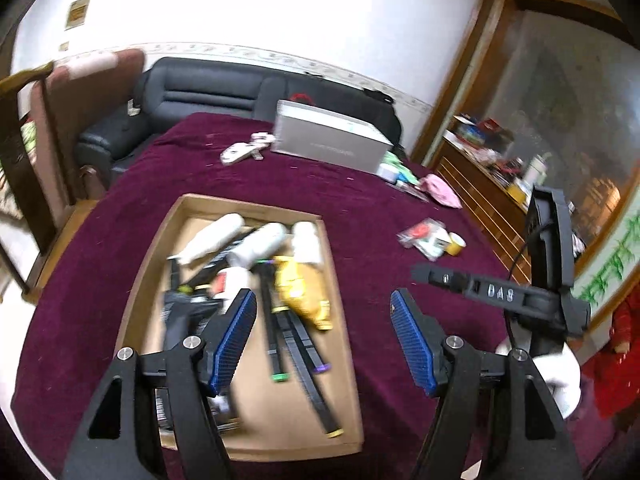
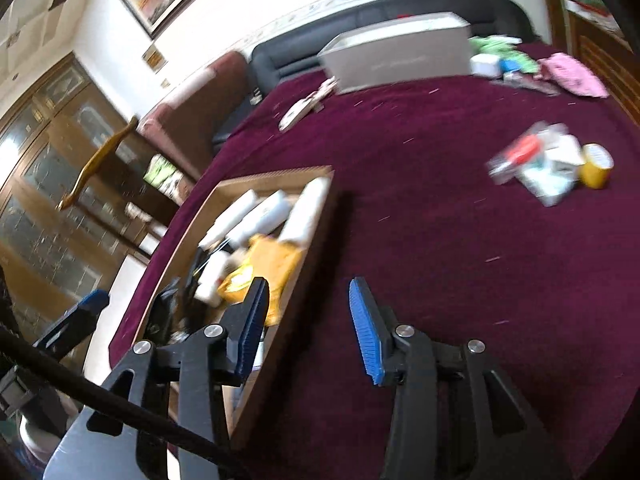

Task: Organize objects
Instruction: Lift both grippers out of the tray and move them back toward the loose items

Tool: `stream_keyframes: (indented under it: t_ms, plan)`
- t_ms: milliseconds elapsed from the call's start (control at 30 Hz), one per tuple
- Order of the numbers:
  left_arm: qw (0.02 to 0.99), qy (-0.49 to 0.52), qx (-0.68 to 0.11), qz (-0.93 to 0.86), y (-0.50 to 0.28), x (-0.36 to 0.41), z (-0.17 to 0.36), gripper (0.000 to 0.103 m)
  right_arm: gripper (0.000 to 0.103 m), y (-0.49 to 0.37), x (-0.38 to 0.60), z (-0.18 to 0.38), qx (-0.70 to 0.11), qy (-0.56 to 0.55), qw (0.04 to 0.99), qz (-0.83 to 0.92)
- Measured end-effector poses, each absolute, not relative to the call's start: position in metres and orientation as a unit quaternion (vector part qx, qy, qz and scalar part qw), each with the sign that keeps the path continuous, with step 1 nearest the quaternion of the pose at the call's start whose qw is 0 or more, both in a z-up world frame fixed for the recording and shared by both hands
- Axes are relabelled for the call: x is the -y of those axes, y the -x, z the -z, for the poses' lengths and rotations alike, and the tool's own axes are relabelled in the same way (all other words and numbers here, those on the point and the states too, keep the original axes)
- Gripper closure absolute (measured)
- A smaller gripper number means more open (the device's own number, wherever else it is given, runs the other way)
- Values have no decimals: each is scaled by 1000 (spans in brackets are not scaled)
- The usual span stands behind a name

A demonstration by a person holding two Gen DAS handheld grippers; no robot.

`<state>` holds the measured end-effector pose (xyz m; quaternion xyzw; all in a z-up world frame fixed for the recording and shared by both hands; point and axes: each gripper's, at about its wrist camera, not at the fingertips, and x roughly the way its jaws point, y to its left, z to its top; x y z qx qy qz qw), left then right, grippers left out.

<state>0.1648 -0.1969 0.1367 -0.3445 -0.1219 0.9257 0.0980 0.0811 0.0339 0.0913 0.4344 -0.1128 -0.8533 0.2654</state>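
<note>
Both grippers, left [image 1: 323, 334] and right [image 2: 307, 326], wide, empty; between picks. Next: packet [image 2: 534, 164], two o'clock, into tray [image 2: 316, 220].

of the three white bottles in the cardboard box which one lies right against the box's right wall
The rightmost white bottle, lying along the cardboard box wall; the other two lie further left.

cardboard trays [image 1: 340, 360]: 1 | white bottles [image 1: 218, 236] in it: 3 seen clearly, a fourth too blurred to confirm | yellow packets [image 1: 300, 288]: 1 | grey boxes [image 1: 332, 142]: 1 | yellow jars [image 2: 596, 164]: 1 | pink cloths [image 2: 576, 74]: 1 | black rods: count unclear
</note>
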Motion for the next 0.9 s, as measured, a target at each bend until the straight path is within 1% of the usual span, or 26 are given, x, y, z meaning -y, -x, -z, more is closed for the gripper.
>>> stream_keyframes:
  t_ms: [67,200,267,367,500,733,900]
  plan:
    - [113,349,111,-924,-158,176,-139,39,58,-75,-56,-97,122,-426,248,862]
    - [144,363,92,-916,-143,135,-138,39,57,-64,-98,-109,141,-407,218,876]
    - [159,369,81,-912,-138,115,-135,39,55,-58,-122,-114,149,-398,198,883]
    - [182,384,61,-903,-128,82,-127,39,51,-50,-156,-118,159,-389,165,892]
    - [199,409,35,-890,-111,46,-107,39,51,-40,-193,-111,166,-394,122,896]
    - [197,447,1,-872,-99,18,-66,40,51,-25,-228,-81,182,-418,81,886]
    - [182,477,5,-860,-96,21,-40,40,51,-25,-223,-75,140,-418,58,896]
